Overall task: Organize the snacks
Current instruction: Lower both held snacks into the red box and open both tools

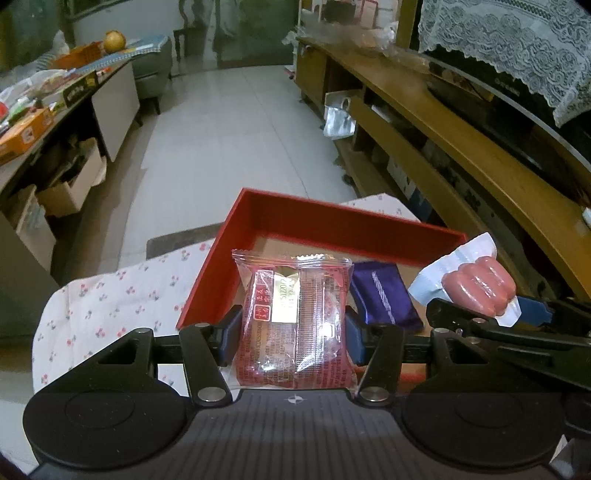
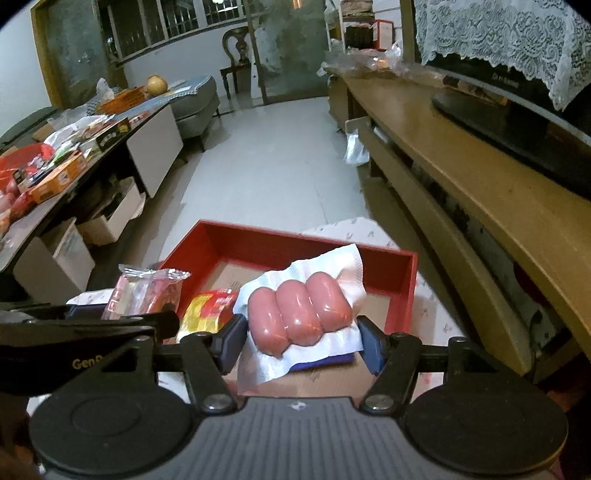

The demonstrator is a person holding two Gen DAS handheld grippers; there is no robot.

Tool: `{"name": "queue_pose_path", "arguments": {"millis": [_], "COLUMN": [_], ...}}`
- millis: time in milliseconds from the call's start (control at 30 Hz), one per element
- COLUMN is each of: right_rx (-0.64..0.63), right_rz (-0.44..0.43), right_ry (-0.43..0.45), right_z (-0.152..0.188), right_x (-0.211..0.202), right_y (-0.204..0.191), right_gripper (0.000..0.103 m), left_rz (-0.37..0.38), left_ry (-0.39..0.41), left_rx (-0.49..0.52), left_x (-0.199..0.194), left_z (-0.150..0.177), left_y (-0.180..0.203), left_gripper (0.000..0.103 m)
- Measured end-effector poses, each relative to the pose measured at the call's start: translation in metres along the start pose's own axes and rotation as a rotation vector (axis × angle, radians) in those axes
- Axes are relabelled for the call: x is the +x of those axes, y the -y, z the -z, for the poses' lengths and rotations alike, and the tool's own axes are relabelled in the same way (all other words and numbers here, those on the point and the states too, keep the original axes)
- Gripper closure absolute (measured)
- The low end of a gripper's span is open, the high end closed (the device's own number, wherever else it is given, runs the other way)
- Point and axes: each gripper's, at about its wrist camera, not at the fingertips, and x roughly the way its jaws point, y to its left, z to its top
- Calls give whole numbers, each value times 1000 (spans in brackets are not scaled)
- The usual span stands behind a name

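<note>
Floral cloth [image 1: 110, 295] spread over surface, under red box. White tiled floor [image 1: 229, 129] beyond. Long wooden cabinet [image 2: 480, 192] along right wall, carrying dark TV [image 2: 517, 122] draped with white lace cover [image 2: 498, 33]. Wooden chair [image 2: 236, 55] at far end. Grey seat [image 2: 195, 103] by left side. Cardboard boxes [image 2: 110, 218] on floor at left.

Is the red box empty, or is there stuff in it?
Not empty. A purple packet lies on the floor of the red box, and the right wrist view shows a yellow packet there too.
</note>
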Motion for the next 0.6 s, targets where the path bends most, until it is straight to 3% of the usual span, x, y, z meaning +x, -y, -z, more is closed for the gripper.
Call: {"name": "queue_pose_path", "arguments": {"millis": [600], "right_rx": [5], "right_rz": [40], "right_ry": [-11], "right_z": [-14], "right_x": [38], "right_y": [14], "right_gripper": [27], "left_rz": [-14], "left_ry": [-6], "left_rx": [5], "left_x": [37], "left_z": [-17], "left_y": [8], "left_gripper": [42]}}
